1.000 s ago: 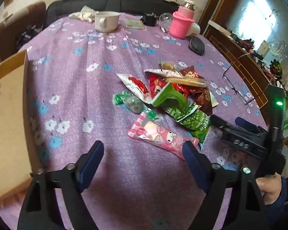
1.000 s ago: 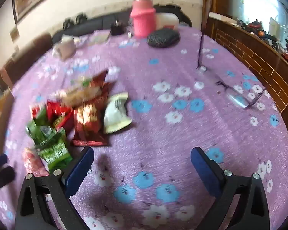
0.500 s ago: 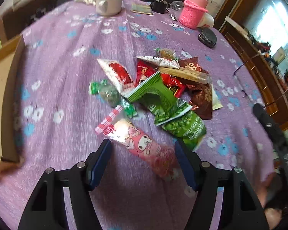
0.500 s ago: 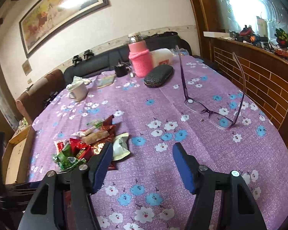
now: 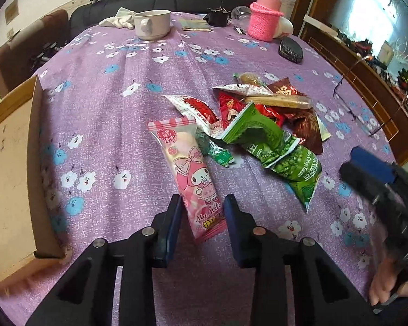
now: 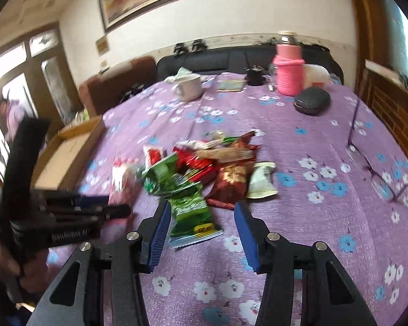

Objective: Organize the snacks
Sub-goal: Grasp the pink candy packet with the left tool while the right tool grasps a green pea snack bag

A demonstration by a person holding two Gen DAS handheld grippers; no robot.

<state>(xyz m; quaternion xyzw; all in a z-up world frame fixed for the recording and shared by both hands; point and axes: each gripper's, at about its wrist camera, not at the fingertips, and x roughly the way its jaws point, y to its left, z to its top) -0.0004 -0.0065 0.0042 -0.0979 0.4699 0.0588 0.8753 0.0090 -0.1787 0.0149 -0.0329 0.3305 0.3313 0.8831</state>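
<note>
Closing left gripper point(image 5: 202, 212) clamps pink snack packet point(image 5: 187, 163) — lower end hidden; right gripper point(image 6: 201, 220) narrowing, unclenched, blurred.

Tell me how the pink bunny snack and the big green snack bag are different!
The pink bunny snack is long and slim, its near end lifted in the left gripper. The green snack bag is wider, crinkled, and lies on the tablecloth, ungripped. Both are sealed packets.
</note>
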